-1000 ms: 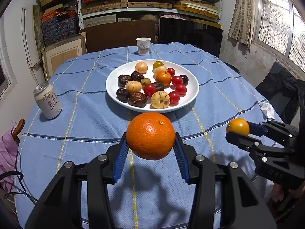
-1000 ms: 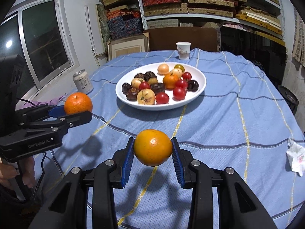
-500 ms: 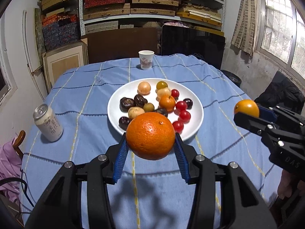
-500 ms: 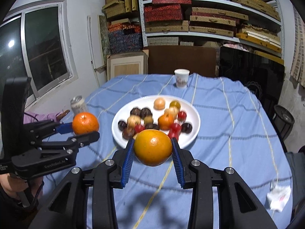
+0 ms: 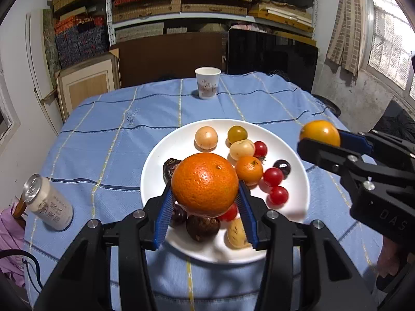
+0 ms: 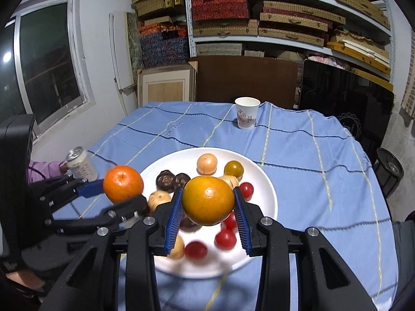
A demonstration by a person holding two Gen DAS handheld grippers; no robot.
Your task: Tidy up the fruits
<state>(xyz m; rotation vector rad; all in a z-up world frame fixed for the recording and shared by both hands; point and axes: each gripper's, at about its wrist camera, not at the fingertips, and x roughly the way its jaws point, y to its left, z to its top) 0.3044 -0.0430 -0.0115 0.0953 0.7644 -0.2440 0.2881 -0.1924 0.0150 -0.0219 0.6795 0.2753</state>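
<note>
My left gripper (image 5: 205,215) is shut on a large deep-orange orange (image 5: 205,184) and hangs over the near part of a white plate (image 5: 298,178). The plate holds several small fruits: red cherry tomatoes, dark brown ones, pale yellow ones and a small mandarin (image 5: 249,170). My right gripper (image 6: 208,219) is shut on a yellower orange (image 6: 208,201), also above the plate (image 6: 267,189). Each gripper shows in the other's view: the right one (image 5: 320,142) with its orange (image 5: 320,132) at the plate's right, the left one (image 6: 124,194) with its orange (image 6: 123,184) at the plate's left.
A paper cup (image 5: 207,83) stands at the far edge of the blue checked tablecloth (image 5: 103,140). A drinks can (image 5: 48,202) stands at the left near a pink cloth. Shelves of boxes, a brown board and a dark screen line the back wall.
Both grippers have moved forward with their oranges, from above the bare cloth in front of the plate to above the plate itself. The grips are unchanged.
</note>
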